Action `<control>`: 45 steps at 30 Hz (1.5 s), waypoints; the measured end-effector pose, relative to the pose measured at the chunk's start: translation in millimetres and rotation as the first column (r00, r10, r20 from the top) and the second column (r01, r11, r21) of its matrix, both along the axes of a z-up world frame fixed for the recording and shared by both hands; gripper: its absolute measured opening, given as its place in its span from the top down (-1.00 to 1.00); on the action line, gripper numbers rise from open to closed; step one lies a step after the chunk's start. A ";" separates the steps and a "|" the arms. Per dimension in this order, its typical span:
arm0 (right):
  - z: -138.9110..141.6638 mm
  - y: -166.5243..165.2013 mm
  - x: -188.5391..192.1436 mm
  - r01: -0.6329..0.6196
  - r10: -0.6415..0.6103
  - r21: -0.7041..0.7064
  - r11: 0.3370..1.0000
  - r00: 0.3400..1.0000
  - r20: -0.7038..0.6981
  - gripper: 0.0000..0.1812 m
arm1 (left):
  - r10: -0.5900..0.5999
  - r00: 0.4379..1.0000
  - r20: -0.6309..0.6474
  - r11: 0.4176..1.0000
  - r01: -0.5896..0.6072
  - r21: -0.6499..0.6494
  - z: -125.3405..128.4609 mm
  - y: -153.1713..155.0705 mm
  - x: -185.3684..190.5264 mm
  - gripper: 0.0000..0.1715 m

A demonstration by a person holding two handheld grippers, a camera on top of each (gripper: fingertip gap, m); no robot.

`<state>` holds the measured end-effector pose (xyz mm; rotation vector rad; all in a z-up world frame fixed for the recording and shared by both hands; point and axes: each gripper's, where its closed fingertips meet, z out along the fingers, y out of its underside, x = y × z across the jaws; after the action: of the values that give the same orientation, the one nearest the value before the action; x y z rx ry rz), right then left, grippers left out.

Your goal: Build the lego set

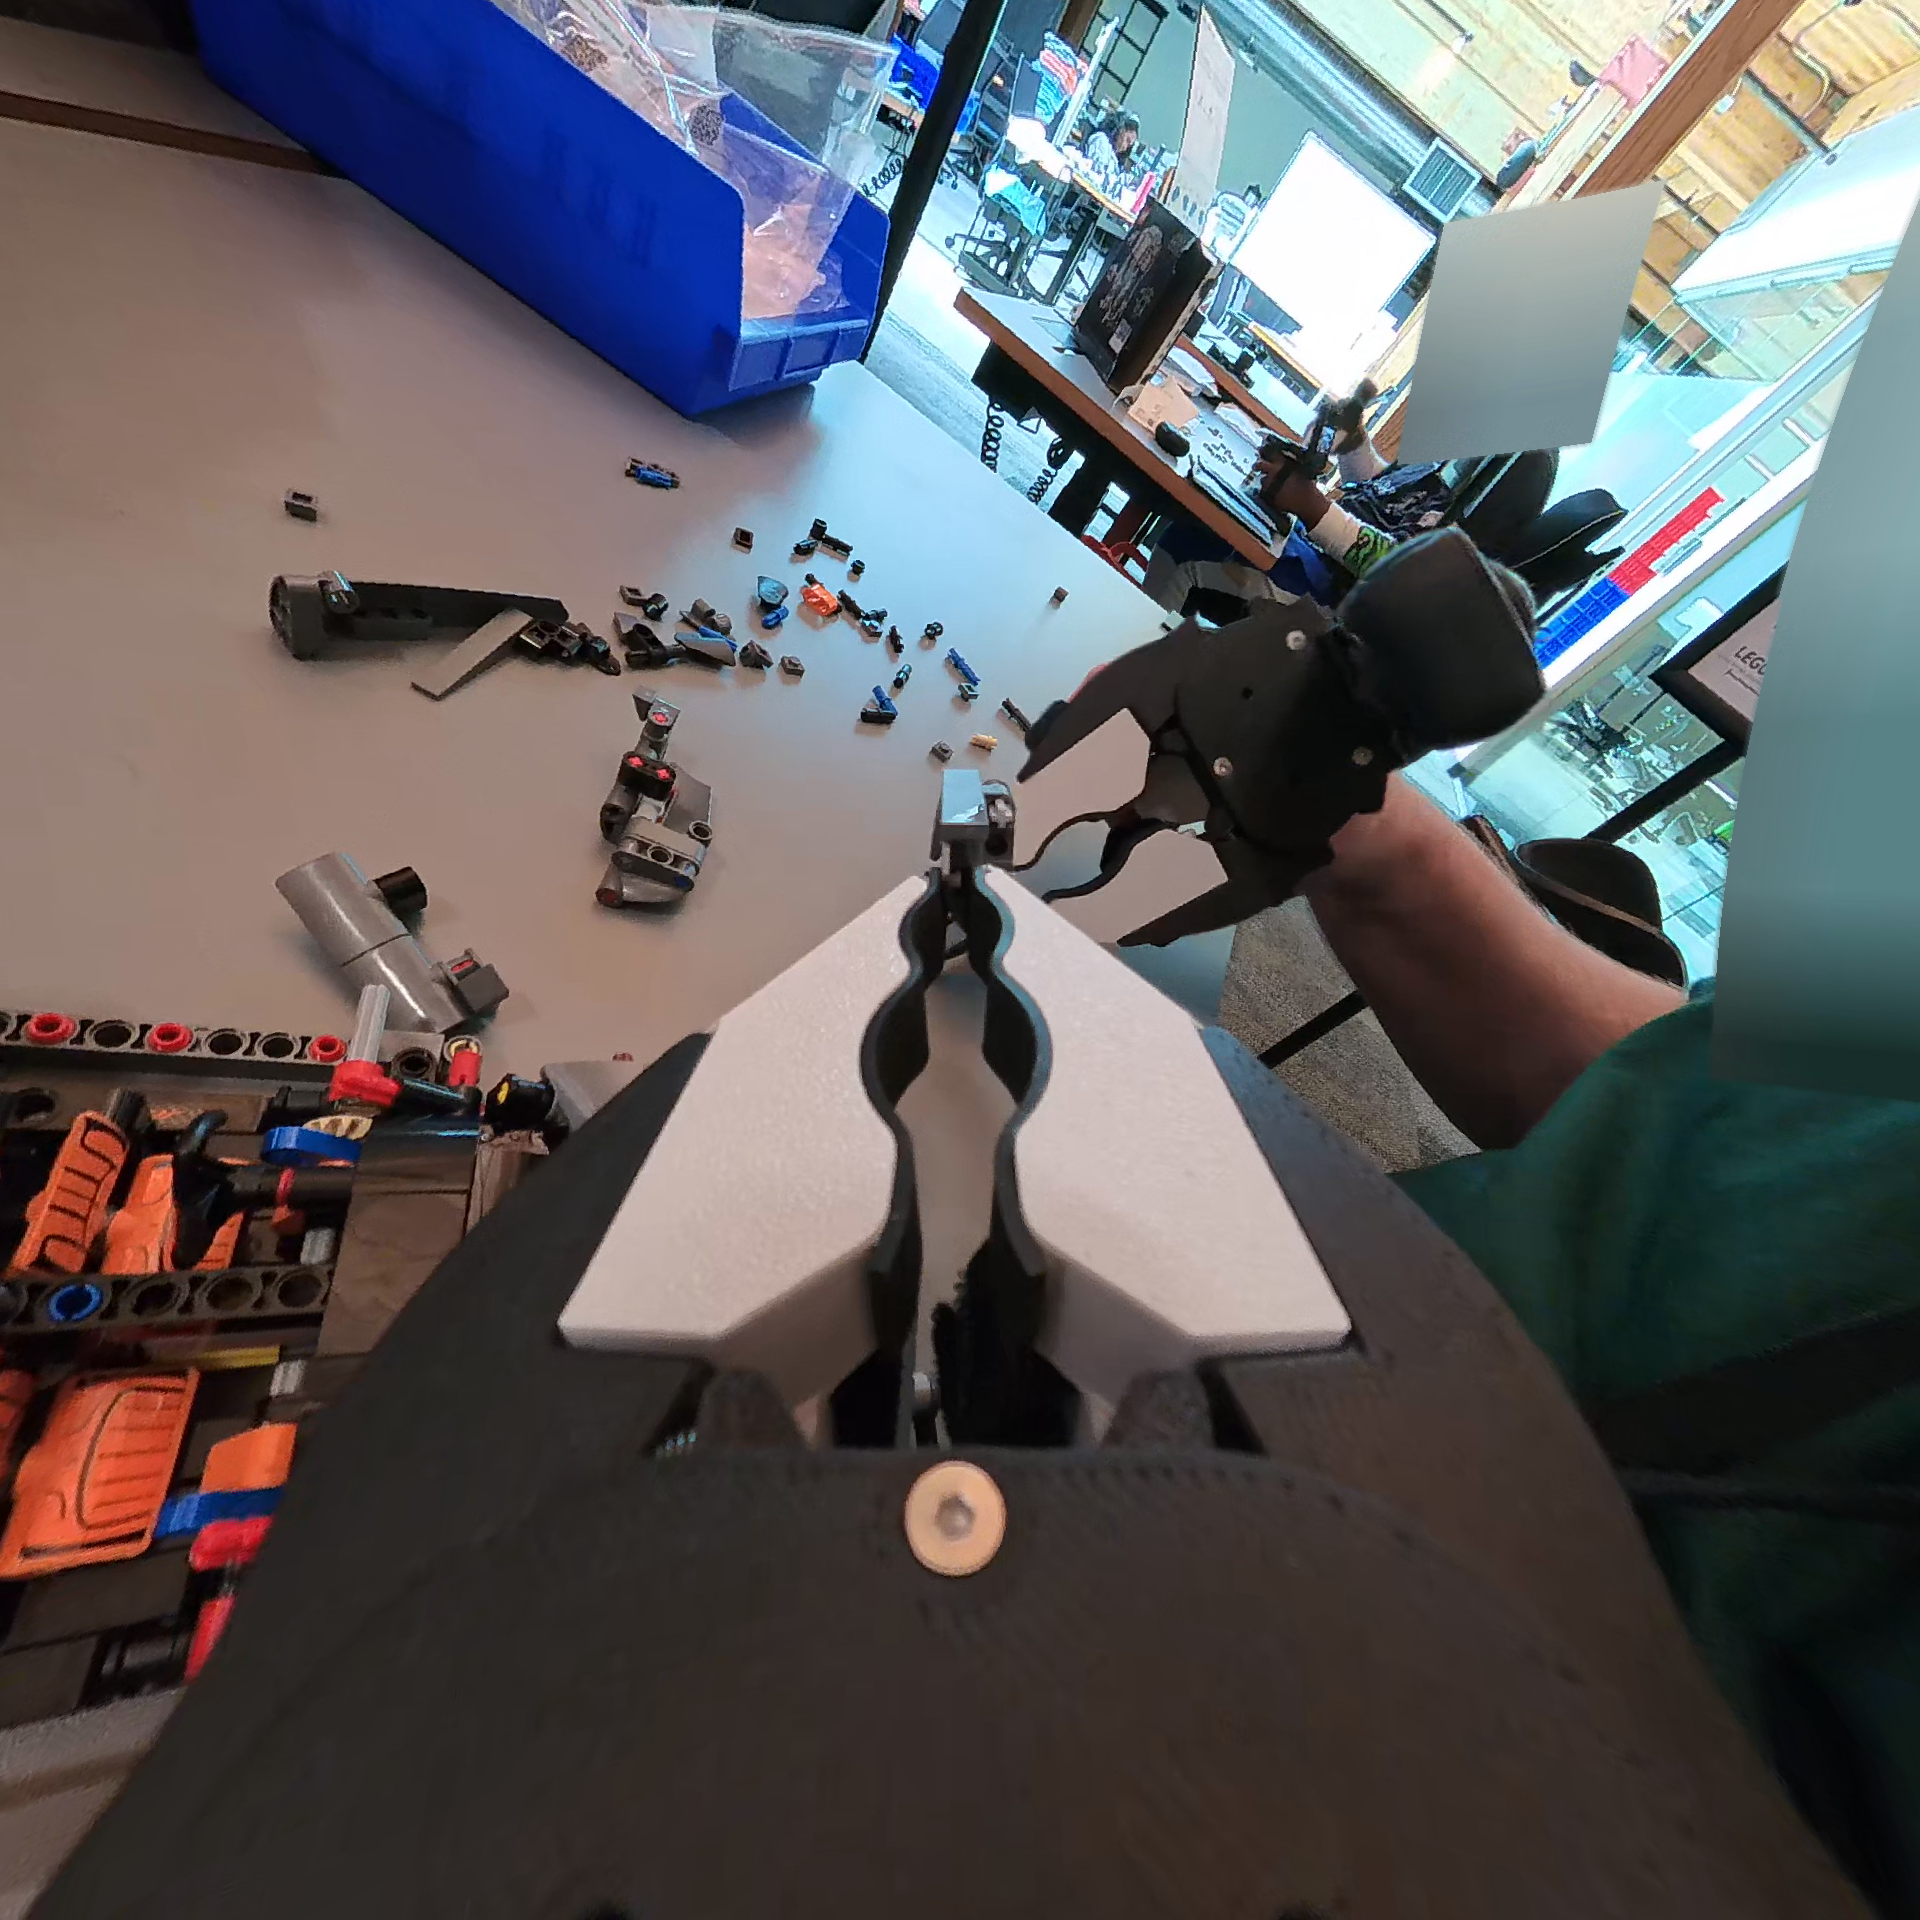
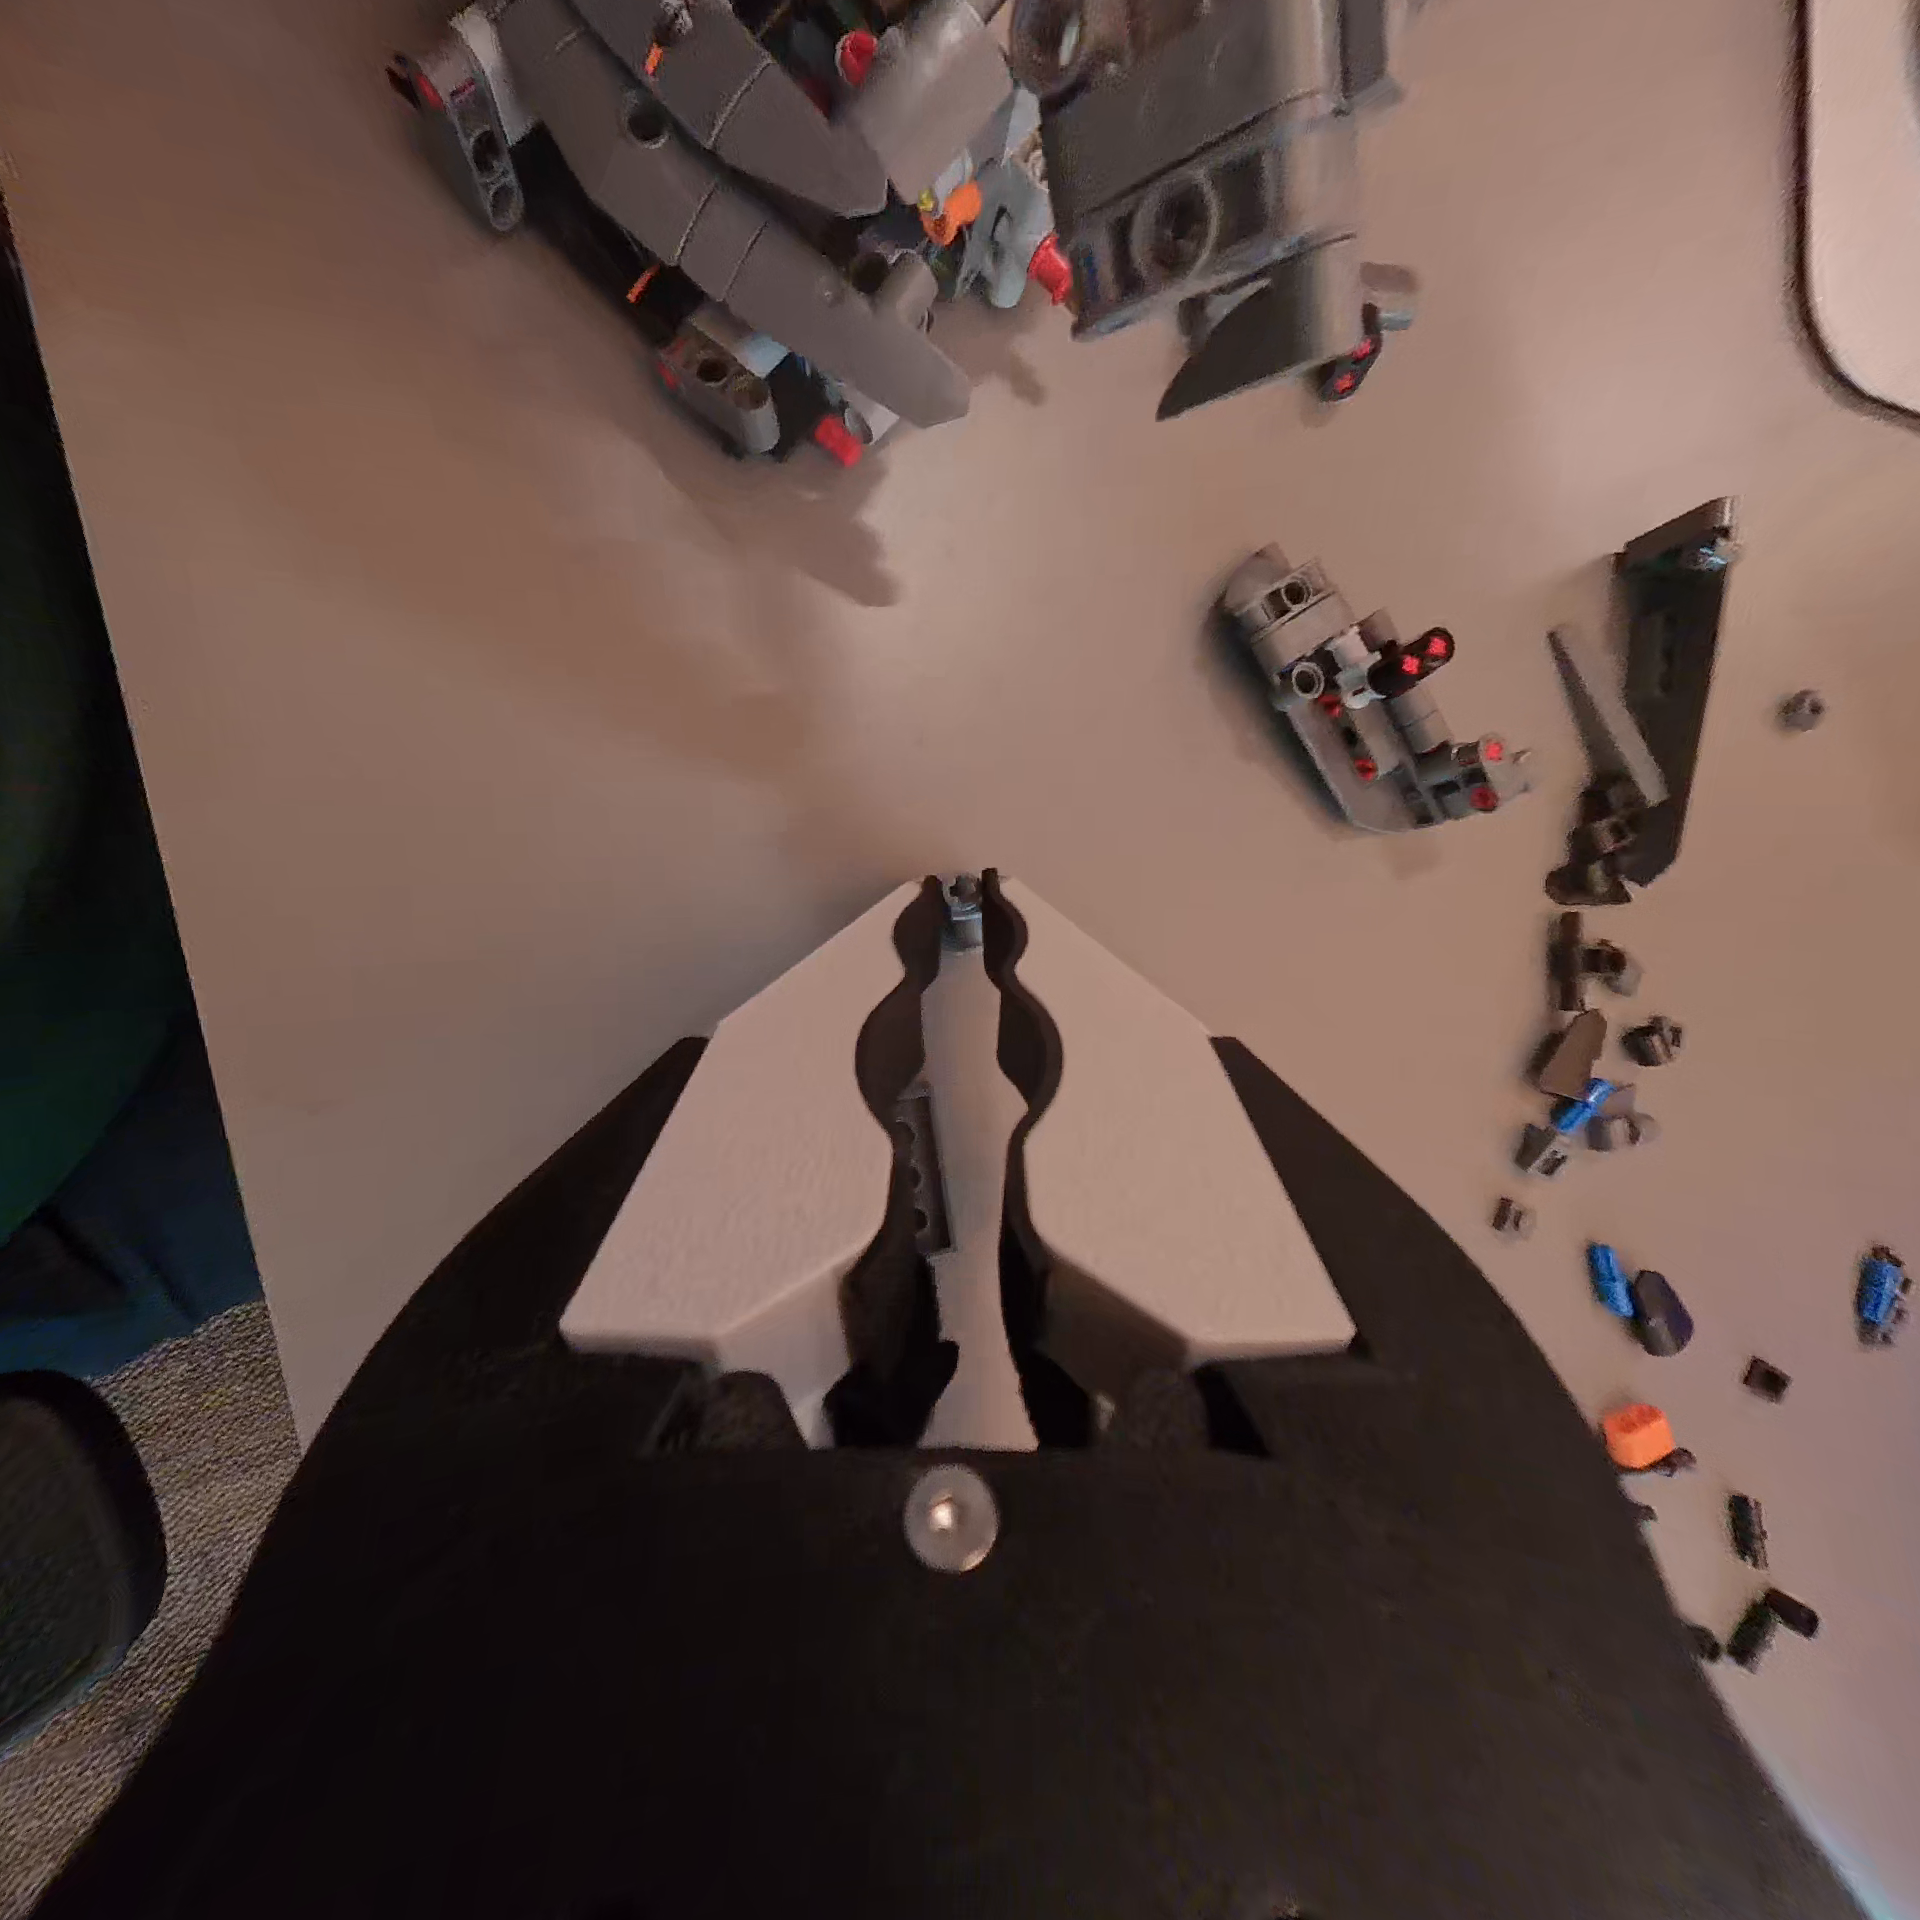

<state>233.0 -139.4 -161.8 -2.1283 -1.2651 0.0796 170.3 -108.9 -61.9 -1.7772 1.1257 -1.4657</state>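
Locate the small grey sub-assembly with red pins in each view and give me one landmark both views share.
Left wrist view: the grey sub-assembly with red pins lies left of centre on the table, beyond the left gripper.
Right wrist view: it lies right of centre, above the right gripper.
Shared landmark: the orange piece among the loose parts.

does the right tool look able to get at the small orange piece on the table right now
Probably not as things stand. The right tool is already shut on a small grey piece, so it has no free grip. The orange piece itself lies open on the table, nothing over it.
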 end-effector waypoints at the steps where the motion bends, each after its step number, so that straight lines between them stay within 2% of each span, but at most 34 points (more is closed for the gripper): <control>1: -0.2 0.3 0.0 -0.007 0.007 -0.010 1.000 1.000 -0.003 0.95 | 0.001 1.000 0.000 1.000 -0.001 0.000 0.0 0.5 -0.1 0.99; 10: 1.8 3.5 0.0 -0.037 0.034 -0.048 0.998 0.997 -0.066 0.95 | 0.010 1.000 -0.012 1.000 -0.010 -0.017 -4.1 6.1 -0.8 0.99; 12: 20.5 6.9 -4.3 -0.033 0.033 0.000 0.999 0.989 -0.144 0.95 | 0.016 1.000 -0.014 1.000 -0.016 -0.022 -4.8 8.2 -0.7 0.99; 15: 70.7 15.1 -14.0 -0.023 0.065 0.156 0.987 0.959 -0.275 0.95 | 0.023 1.000 -0.020 0.999 -0.023 -0.023 -5.1 10.0 -0.1 0.99; 18: 104.9 22.1 -26.9 -0.035 0.124 0.296 0.954 0.950 -0.288 0.95 | 0.016 1.000 -0.023 1.000 -0.017 -0.023 -4.9 8.4 3.6 0.99; 20: 113.3 26.5 -40.1 -0.060 0.162 0.361 0.931 0.952 -0.259 0.96 | 0.011 1.000 -0.021 1.000 -0.012 -0.023 -4.3 6.7 6.3 0.99; 26: 109.4 35.9 -57.1 -0.112 0.206 0.441 0.890 0.964 -0.170 0.96 | 0.007 1.000 -0.013 0.999 -0.007 -0.034 -2.2 4.1 8.3 0.99; 30: 108.6 36.8 -58.9 -0.123 0.211 0.444 0.888 0.965 -0.155 0.96 | -0.003 1.000 0.015 0.996 0.004 -0.094 -1.4 3.4 9.0 0.99; 33: 108.1 38.8 -57.4 -0.115 0.198 0.425 0.898 0.968 -0.157 0.96 | -0.003 1.000 0.026 0.992 0.006 -0.130 -1.1 5.0 10.0 0.99; 38: 106.0 43.2 -57.1 -0.088 0.178 0.347 0.934 0.955 -0.238 0.96 | -0.001 0.999 0.040 0.978 0.009 -0.210 -2.1 10.0 10.4 0.99; 45: 105.1 48.1 -54.9 -0.108 0.189 0.331 0.937 0.956 -0.224 0.96 | 0.000 0.999 0.045 0.966 0.011 -0.260 -2.4 14.4 12.4 0.99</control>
<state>178.1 -91.3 -56.7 -1.6875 -1.1965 0.1941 182.7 -94.5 -64.3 -1.9046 0.9507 -1.7138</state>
